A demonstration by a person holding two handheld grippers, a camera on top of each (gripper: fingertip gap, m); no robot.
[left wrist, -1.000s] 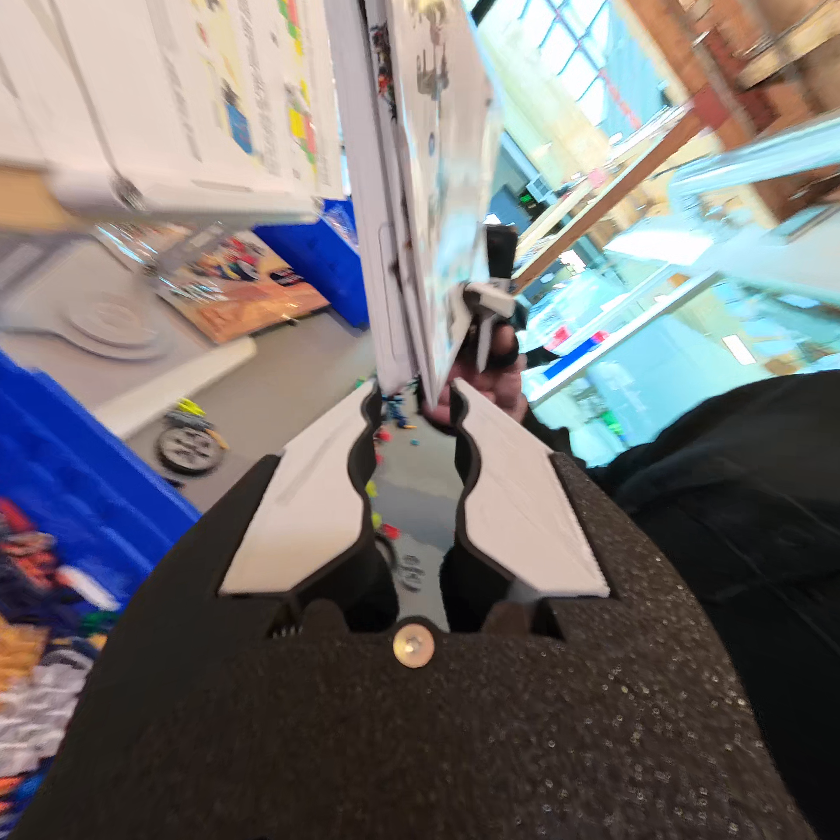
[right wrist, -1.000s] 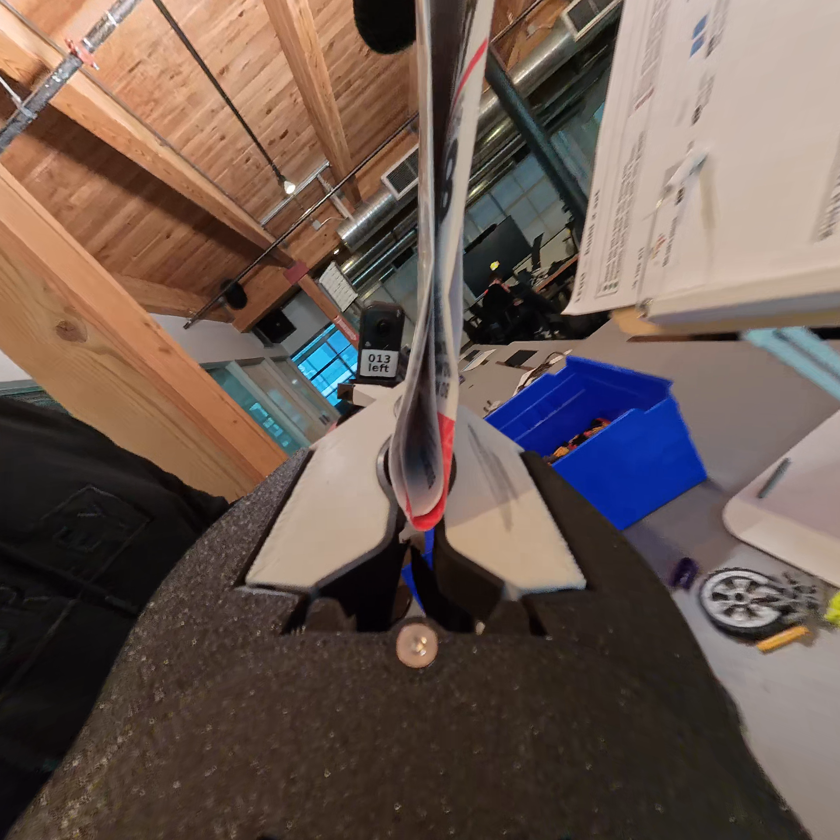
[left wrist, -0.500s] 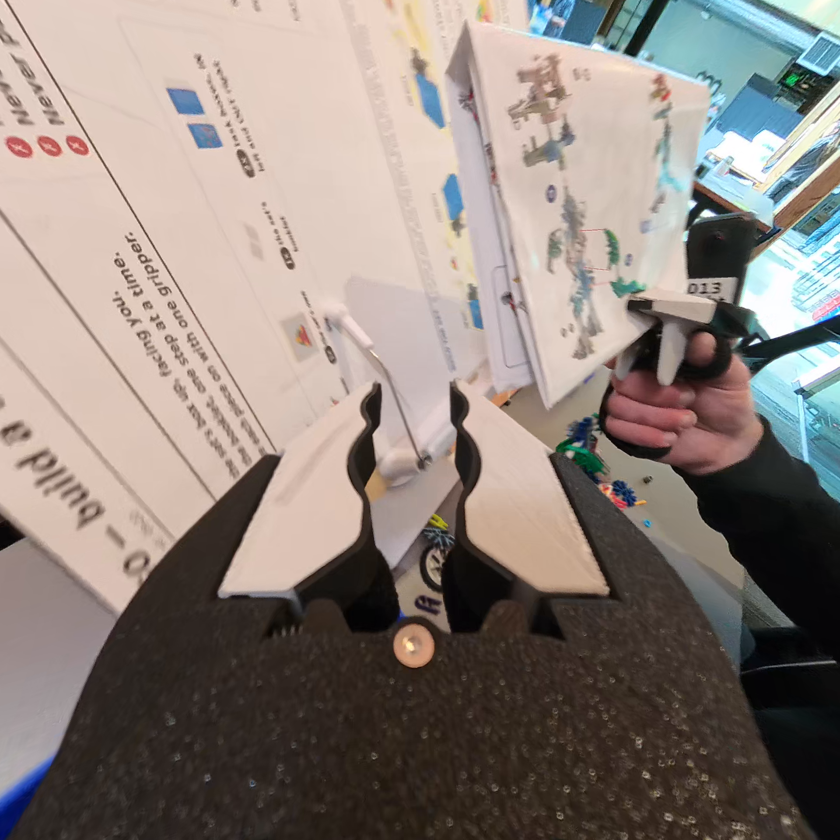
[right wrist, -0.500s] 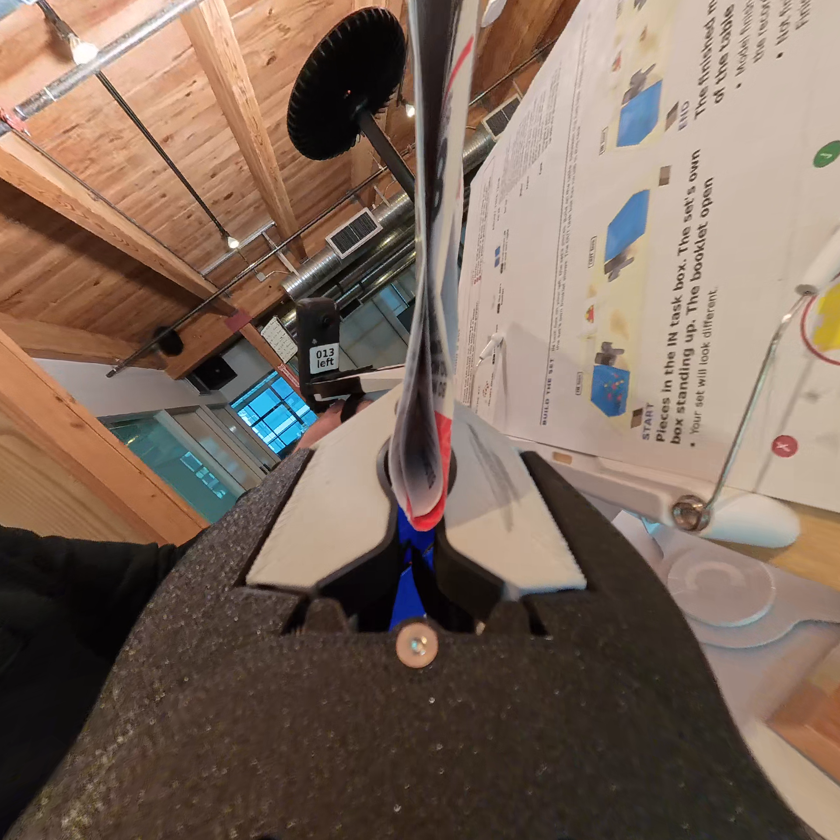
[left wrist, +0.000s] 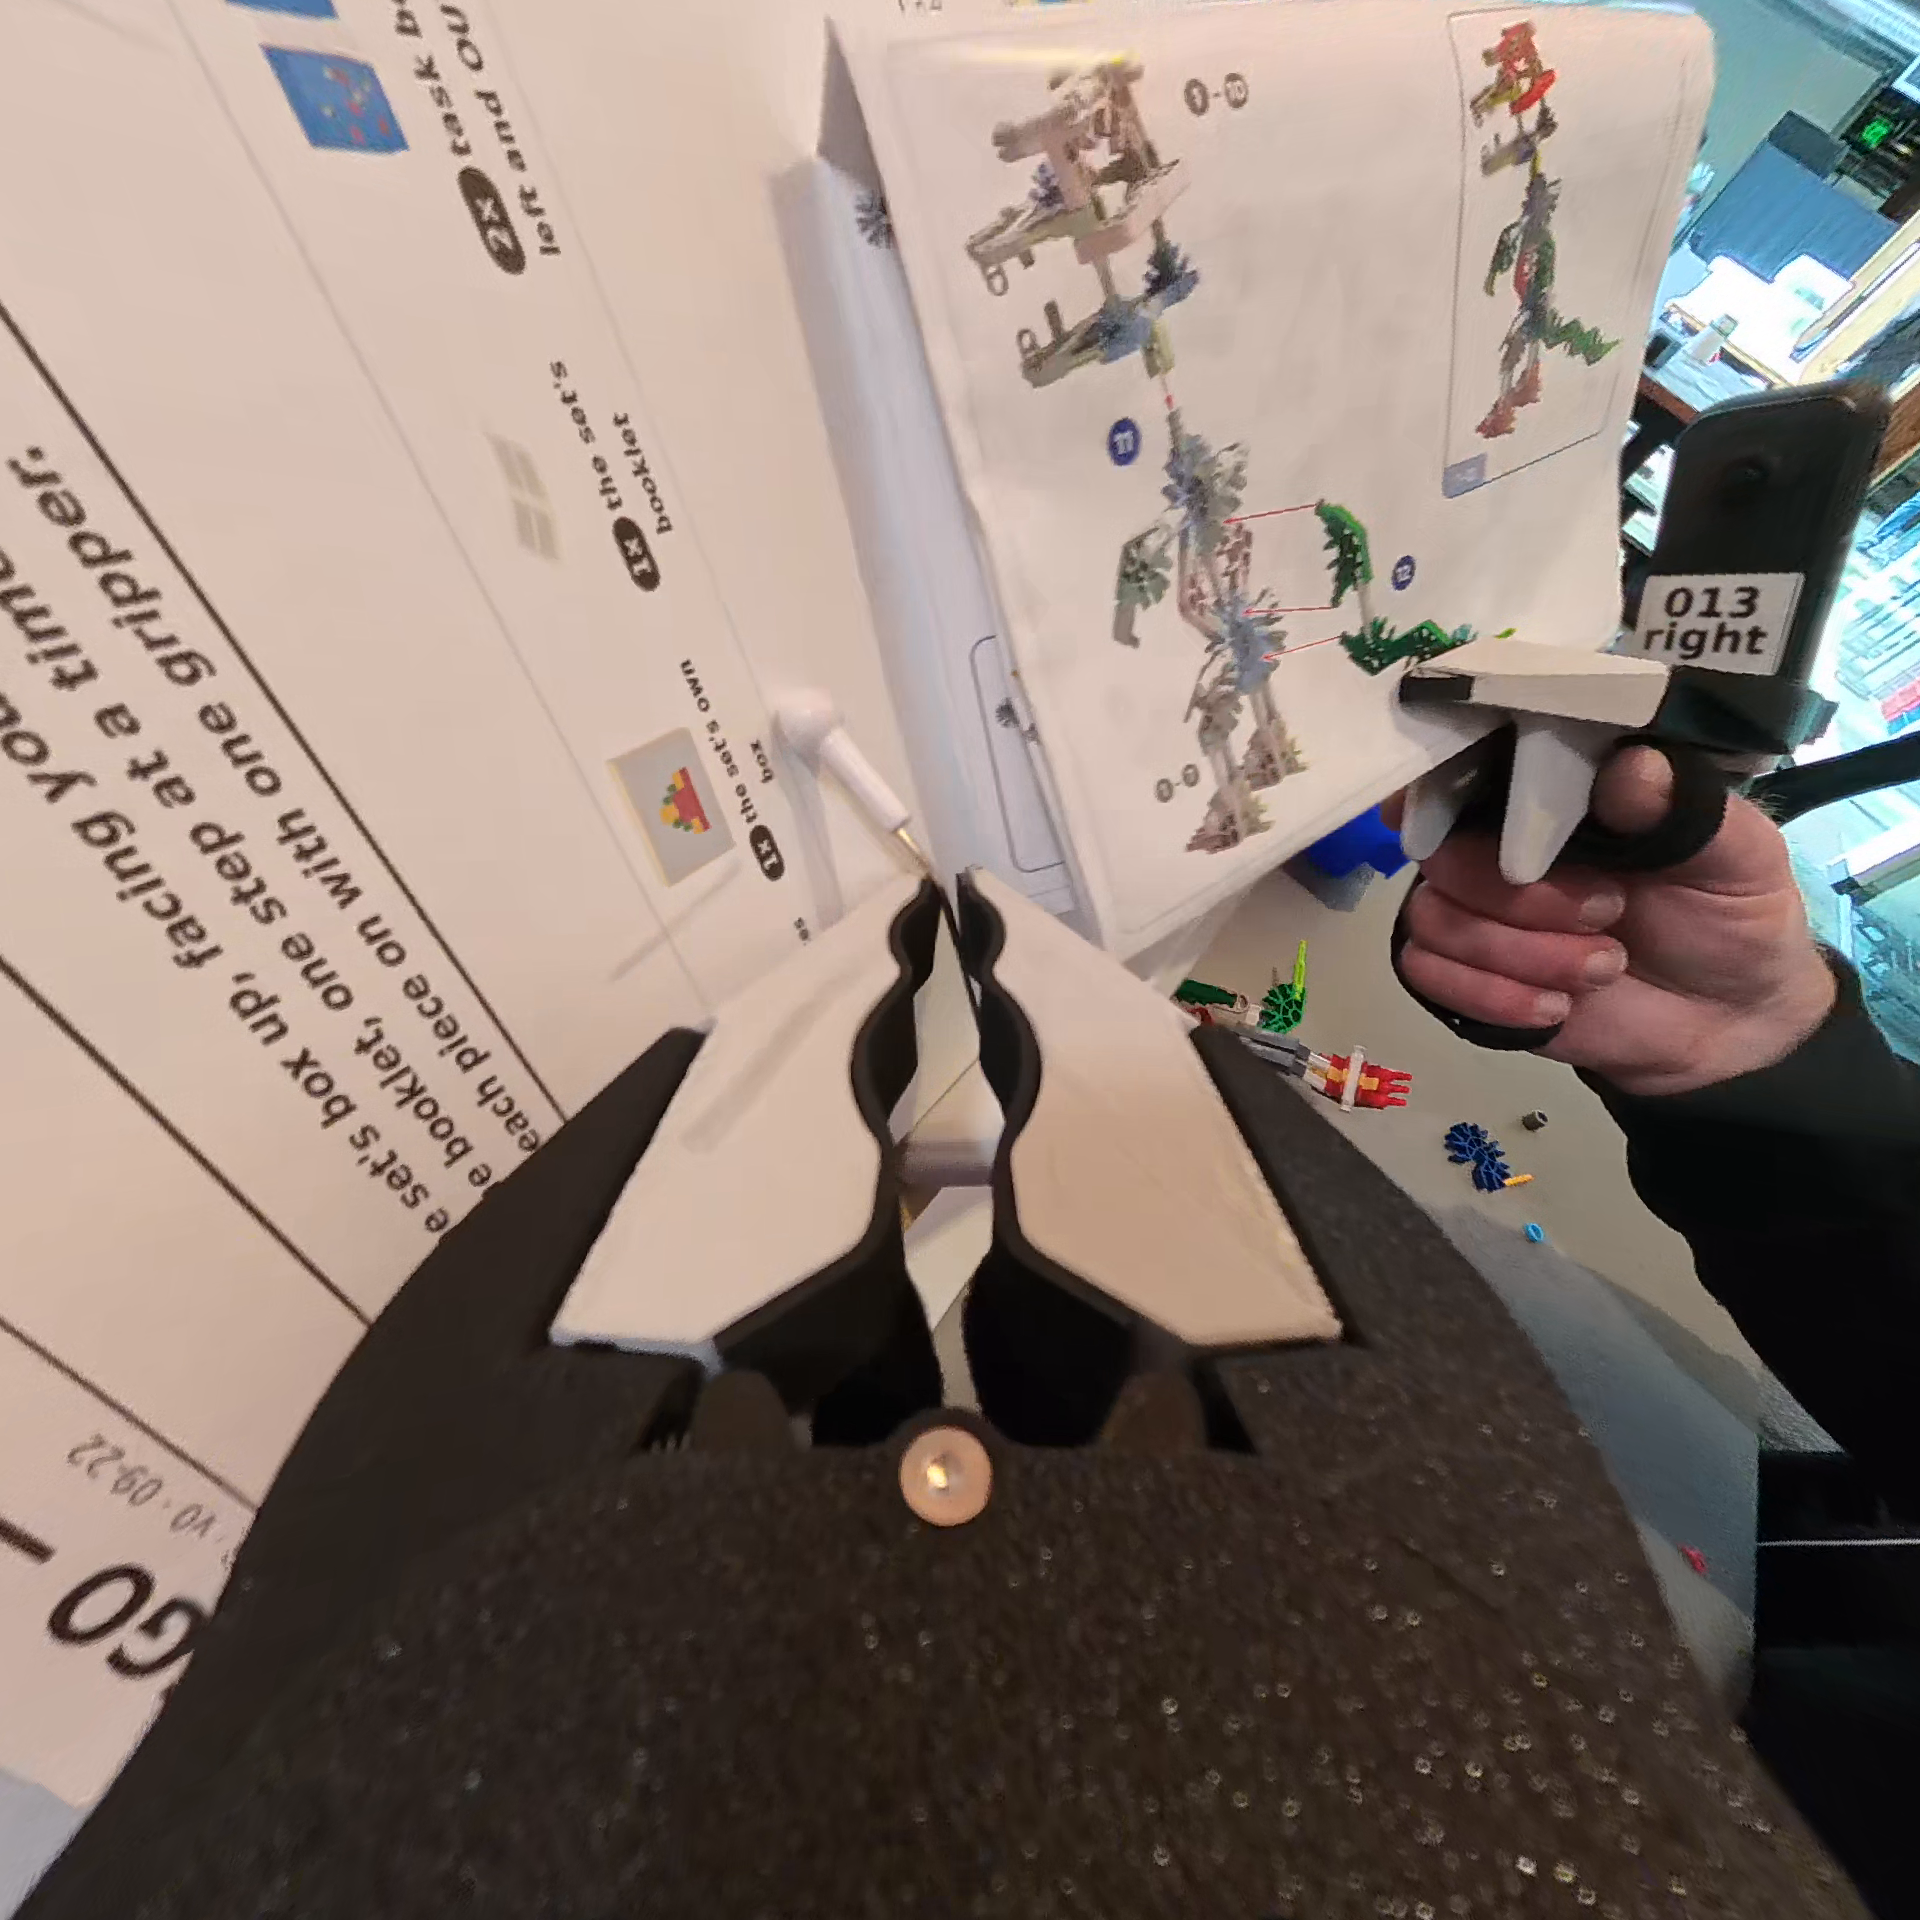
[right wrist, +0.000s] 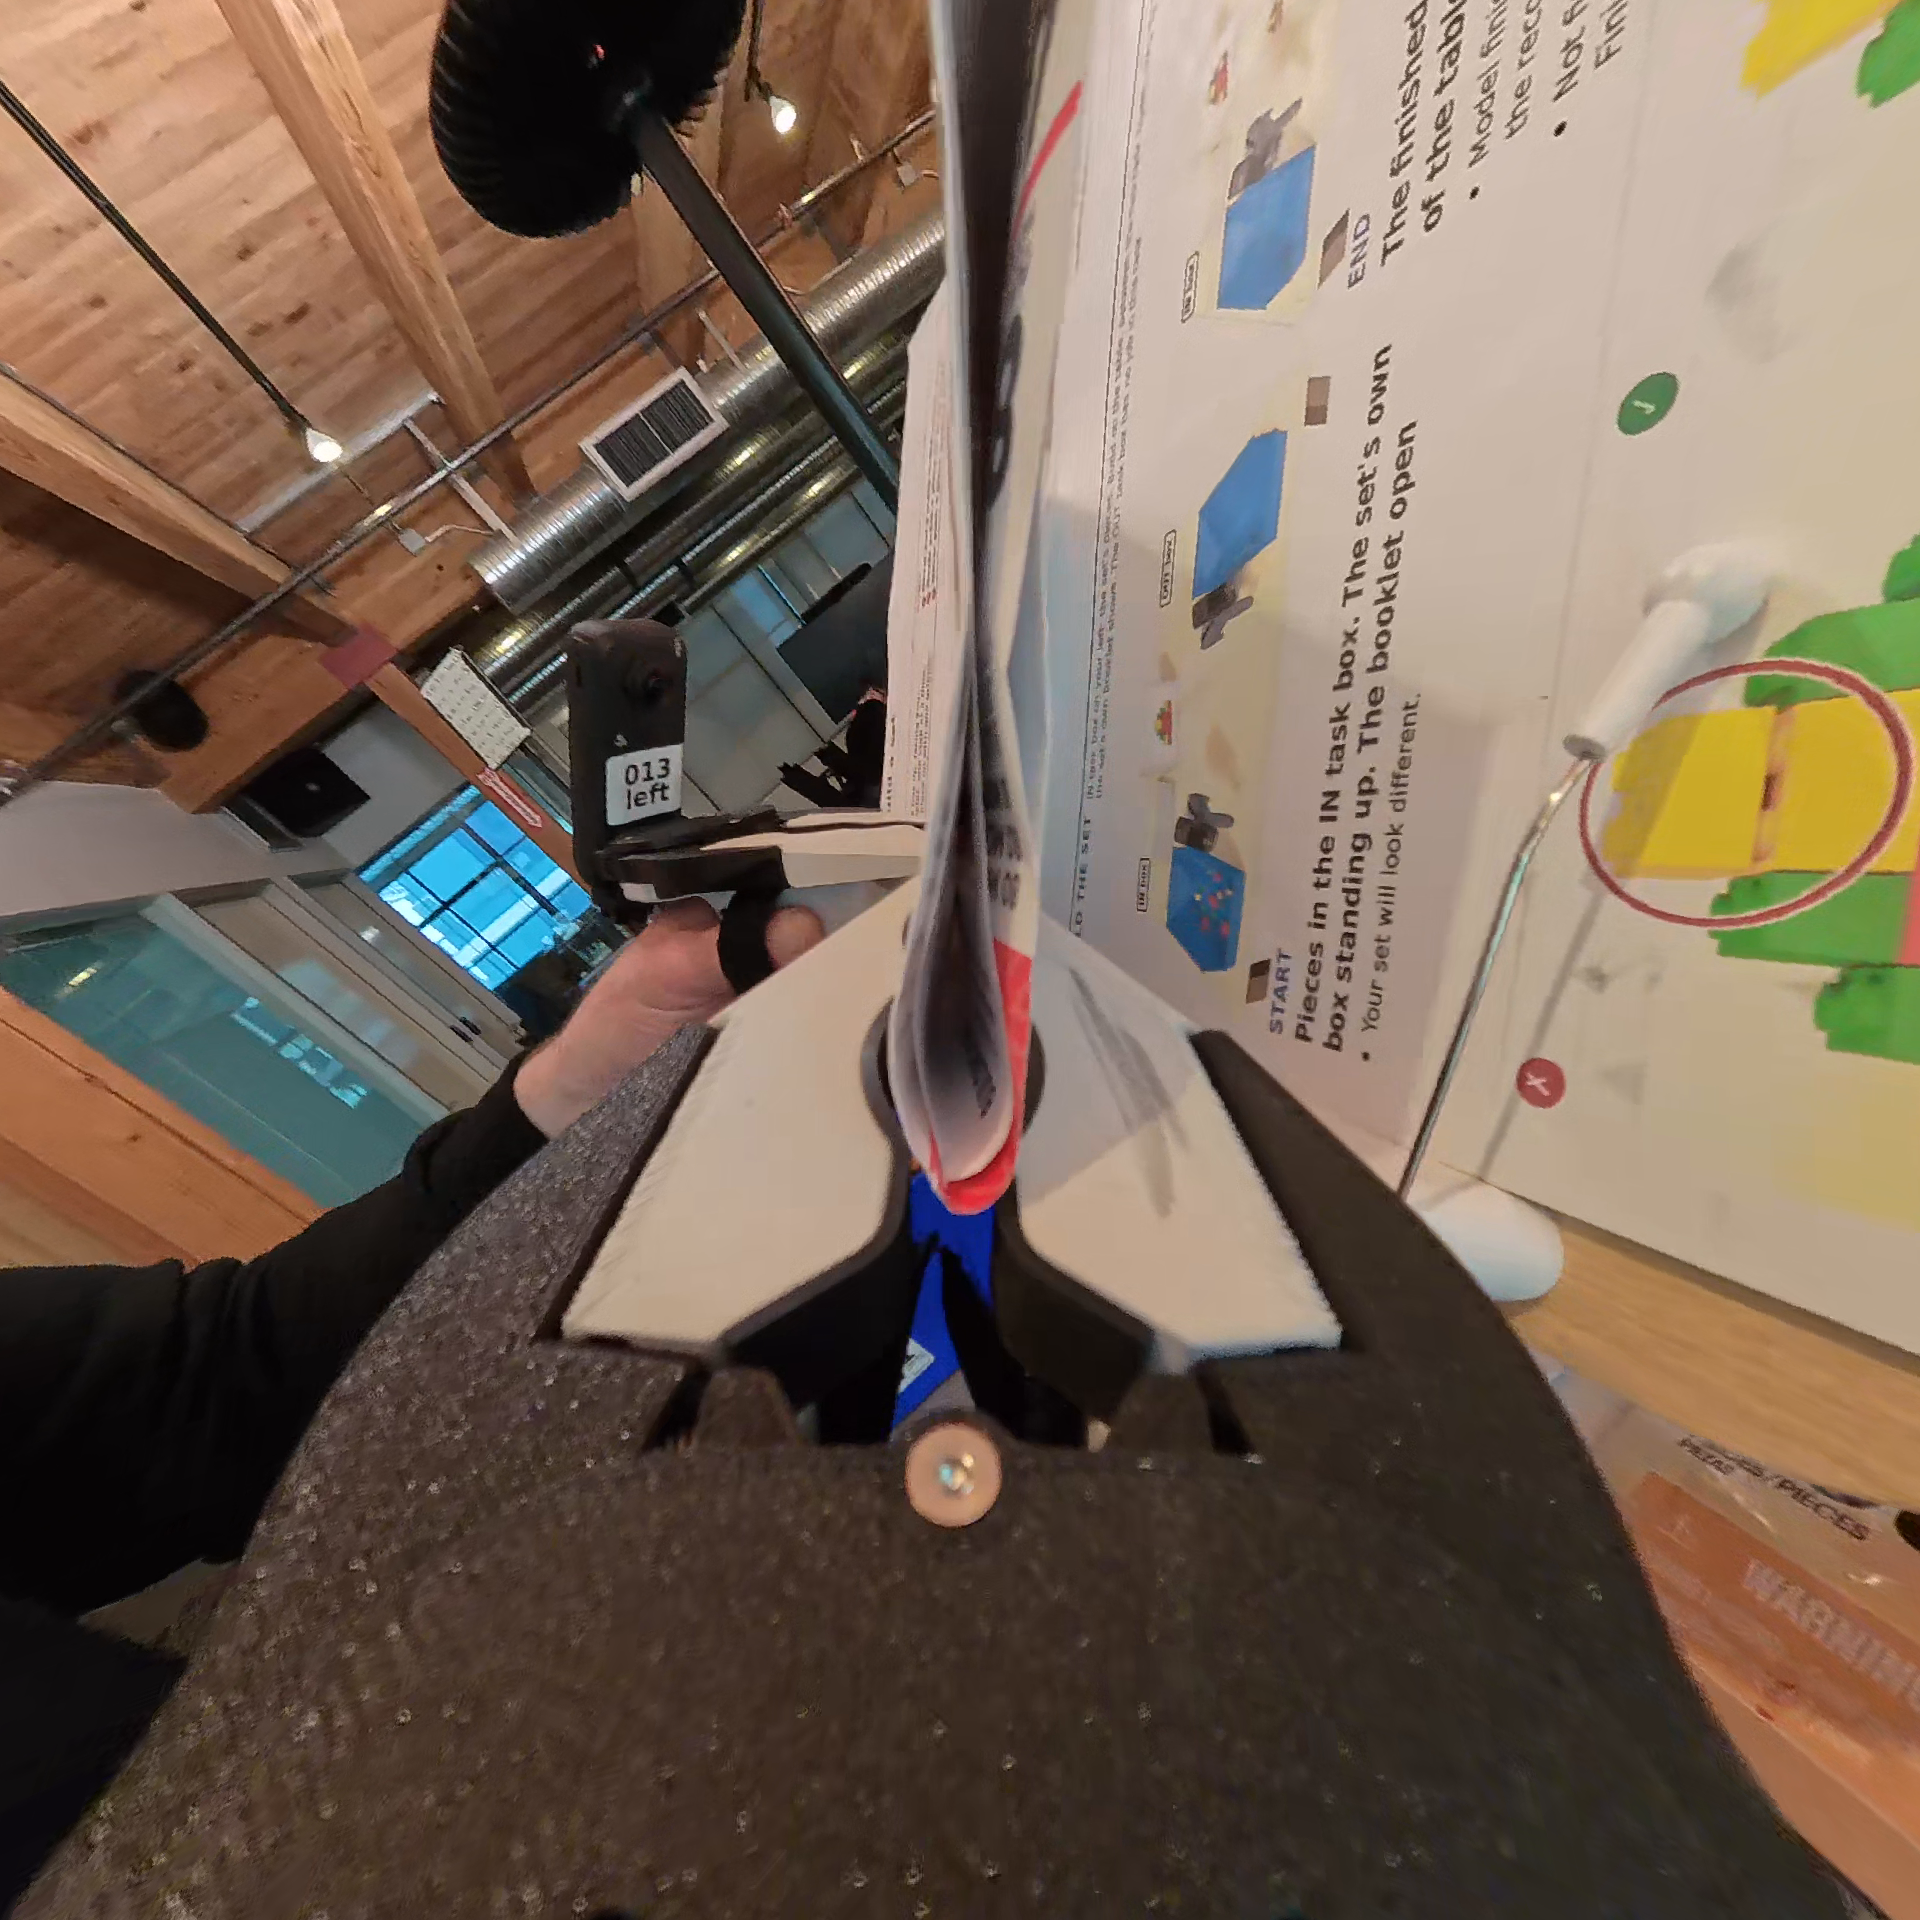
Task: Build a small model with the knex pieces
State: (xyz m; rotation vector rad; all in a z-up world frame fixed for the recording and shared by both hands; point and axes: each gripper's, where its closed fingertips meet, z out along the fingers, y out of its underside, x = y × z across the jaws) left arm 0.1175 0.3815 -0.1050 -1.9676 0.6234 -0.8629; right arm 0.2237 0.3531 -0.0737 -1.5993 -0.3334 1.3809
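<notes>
My right gripper [right wrist: 961,997] is shut on the lower corner of an open building-instruction booklet [right wrist: 977,727] and holds it upright in front of a large white printed board [right wrist: 1455,520] on a stand. In the left wrist view the booklet [left wrist: 1247,364] shows pictured models, with the right gripper [left wrist: 1455,681] pinching its corner. My left gripper [left wrist: 948,888] has its fingers closed on the thin wire of the stand's page clip [left wrist: 821,732], which has a white tip and lies against the board [left wrist: 312,520]. The left gripper also shows in the right wrist view [right wrist: 831,831], its tips hidden behind the booklet.
Loose coloured building pieces [left wrist: 1340,1081] and a blue piece [left wrist: 1475,1153] lie on the grey table. A second wire clip [right wrist: 1662,634] rests on the board's right side. An orange printed box [right wrist: 1787,1662] lies below the stand. A blue bin [left wrist: 1351,842] sits behind the booklet. About 12 centimetres separates my left fingertips from my right.
My left gripper swung from the booklet toward the board, moved onto the wire page clip and closed on it. The right gripper kept hold of the booklet and carried it close to the board.
</notes>
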